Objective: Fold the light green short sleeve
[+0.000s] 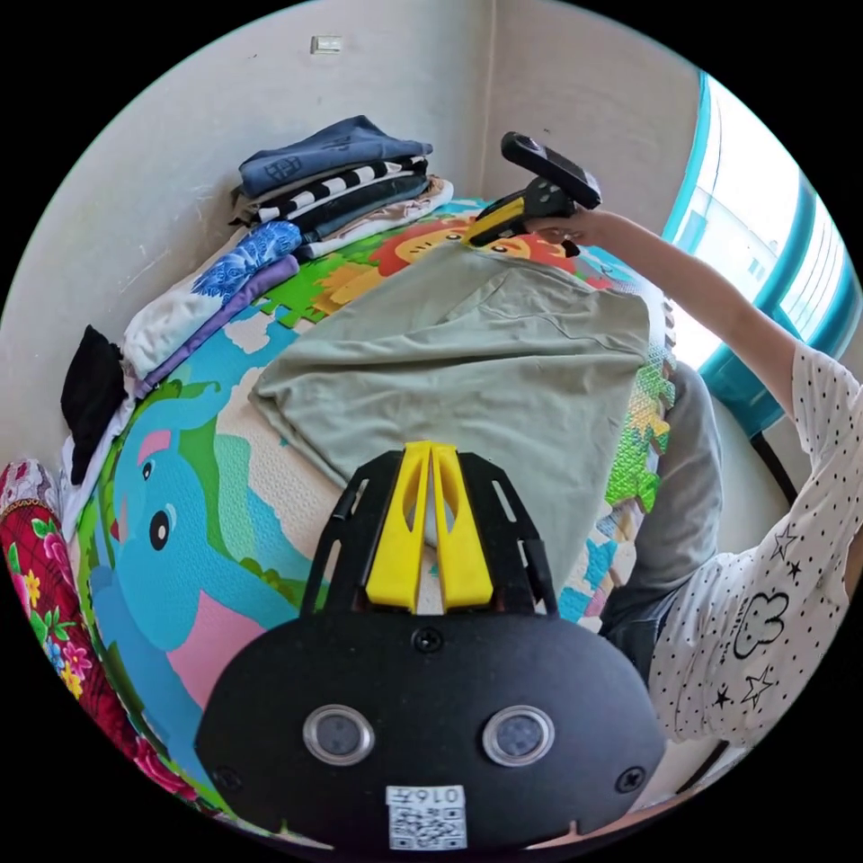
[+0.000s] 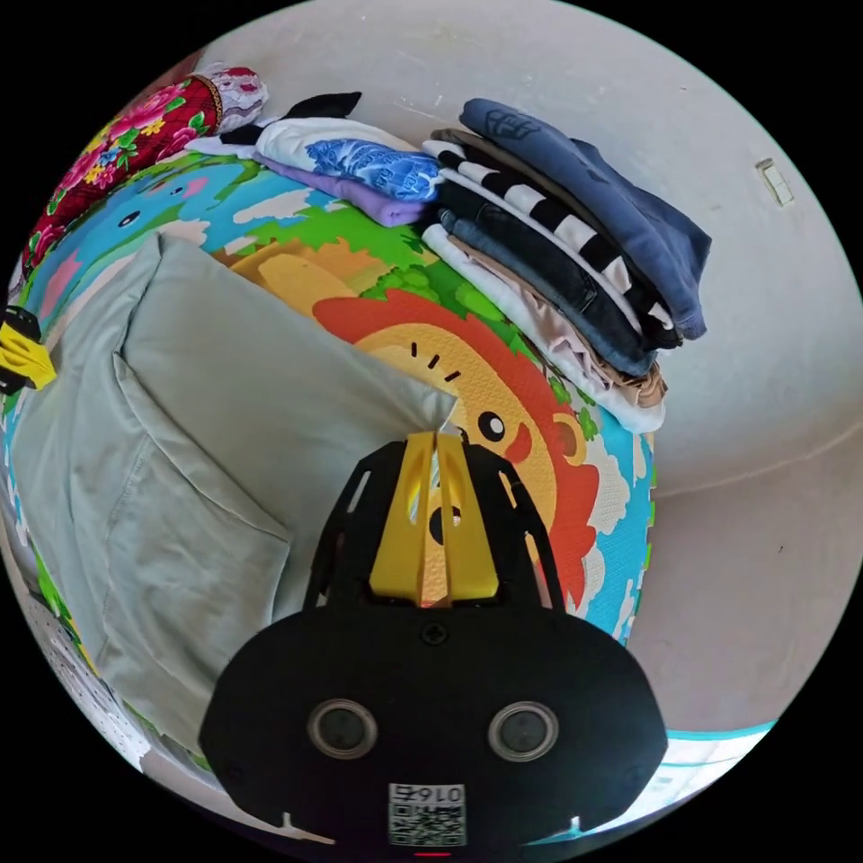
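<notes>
Fabric of the light green short sleeve [image 1: 467,360] lies spread across a cartoon play mat [image 1: 180,530], already doubled into a rough rectangle, with a folded flap crossing its middle. Left tool [image 1: 430,449] sits at six o'clock in the left gripper view, its yellow jaws drawn nearly together over the near edge of the shirt; a sliver of cloth seems to lie between them, so it looks clenched on that hem, though the contact is hard to confirm. Right tool [image 2: 435,442], seen at six o'clock in the right gripper view, has its jaws pressed almost shut on the pointed corner of the shirt [image 2: 180,422], where the cloth rises slightly off the mat. In the left gripper view that same tool [image 1: 481,232] appears at twelve o'clock, held by a person's hand [image 1: 575,229] at the far corner.

Holding opposite ends this way likely keeps the cloth taut and square, so the next fold lands with edges aligned.

A stack of folded clothes [image 2: 557,261] rests at one o'clock in the right gripper view against the wall [image 2: 764,378], probably finished pieces kept clear of the working area.
</notes>
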Demonstrator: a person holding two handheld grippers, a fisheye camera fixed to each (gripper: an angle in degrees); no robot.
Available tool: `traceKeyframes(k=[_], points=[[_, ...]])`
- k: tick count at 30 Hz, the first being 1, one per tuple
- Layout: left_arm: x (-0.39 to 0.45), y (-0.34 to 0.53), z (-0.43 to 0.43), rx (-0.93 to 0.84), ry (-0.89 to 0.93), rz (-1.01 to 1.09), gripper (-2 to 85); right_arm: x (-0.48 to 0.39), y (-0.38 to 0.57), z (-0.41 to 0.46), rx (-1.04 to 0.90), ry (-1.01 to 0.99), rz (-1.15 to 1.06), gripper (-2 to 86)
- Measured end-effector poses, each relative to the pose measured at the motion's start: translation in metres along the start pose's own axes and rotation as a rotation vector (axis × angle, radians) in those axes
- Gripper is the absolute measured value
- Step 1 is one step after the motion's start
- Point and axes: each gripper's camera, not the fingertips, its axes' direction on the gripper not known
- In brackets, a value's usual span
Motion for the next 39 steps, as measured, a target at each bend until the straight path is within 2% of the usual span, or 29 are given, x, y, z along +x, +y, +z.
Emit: traceKeyframes(k=[3,4,6,7,9,13,24,34,39], points=[[0.013,0.004,-0.007,0.031,-0.015,-0.003,-1.0,0.02,0.015,-0.01,0.049,-0.053,0.154,2.9],[0.016,0.004,-0.008,0.035,-0.005,-0.002,-1.0,0.03,0.025,-0.02,0.106,-0.173,0.185,3.7],[0.028,0.003,-0.008,0.036,0.055,0.007,-1.0,0.036,0.041,-0.032,0.144,-0.392,0.134,3.6],[0.031,0.002,-0.008,0.034,0.068,0.009,-1.0,0.031,0.049,-0.035,0.122,-0.52,0.033,3.0],[0.048,0.002,-0.002,0.015,0.091,0.025,-1.0,0.017,0.062,-0.036,0.078,-0.608,-0.106,3.1],[0.074,0.008,0.001,-0.003,0.05,0.041,-1.0,-0.002,0.09,-0.024,0.088,-0.5,-0.132,3.3],[0.147,0.019,0.011,-0.05,-0.046,0.063,-1.0,-0.023,0.123,0.021,0.073,-0.48,-0.156,0.8],[0.163,0.028,0.025,-0.06,-0.031,0.008,-1.0,0.004,0.185,0.023,0.215,-0.413,0.038,-0.4],[0.172,0.033,0.025,-0.07,-0.05,0.013,-1.0,-0.002,0.195,0.049,0.162,-0.376,0.071,-0.3]])
